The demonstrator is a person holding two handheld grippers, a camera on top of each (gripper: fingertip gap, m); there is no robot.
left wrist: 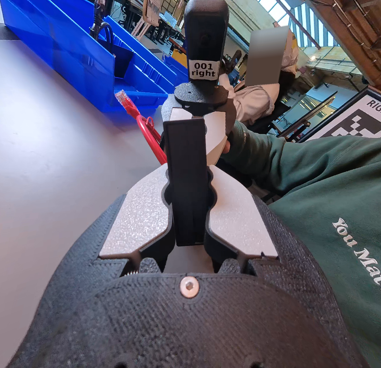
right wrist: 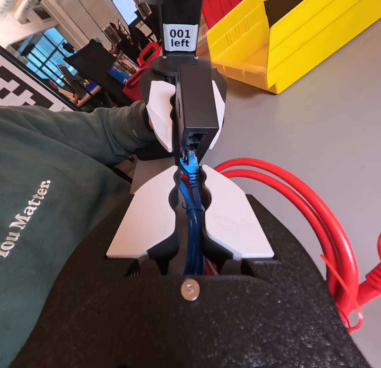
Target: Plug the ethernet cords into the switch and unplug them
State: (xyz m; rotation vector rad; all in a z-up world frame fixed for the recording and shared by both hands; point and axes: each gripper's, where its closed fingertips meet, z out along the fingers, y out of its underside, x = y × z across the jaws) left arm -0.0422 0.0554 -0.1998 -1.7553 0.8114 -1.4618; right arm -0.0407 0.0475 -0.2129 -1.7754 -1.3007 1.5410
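Between my two sets of fingers, above the grey table (right wrist: 288, 131), sits the switch (right wrist: 196, 102), a narrow black box. My left gripper (left wrist: 188, 191) has its white-faced fingers (left wrist: 144, 209) closed onto the switch's sides, holding it lengthwise so it sticks out forward toward the other gripper.

From the right wrist view, the port end of the switch faces me; two empty ports show stacked above the one where the blue plug (right wrist: 191, 159) sits. Can't tell if that plug is fully seated or just at the port mouth.

My right gripper (right wrist: 189, 185) is closed nearly all the way on the blue ethernet cord (right wrist: 192, 224), just behind the plug's boot. The blue cord is a bundled loop, several strands running back between the fingers toward the camera.

Red ethernet cord (right wrist: 305, 203) lies coiled on the table just right of my right gripper, with a red tie around the coil. In the left wrist view its clear plug end (left wrist: 121, 96) pokes up near the blue bin.

Blue bin (left wrist: 61, 59) is on the table to the far left of that view, with another dark cord standing up in it. Yellow bin (right wrist: 288, 49) is on the table beyond the switch in the right wrist view, red bin behind it.

Green sleeves (left wrist: 299, 172) on both arms.
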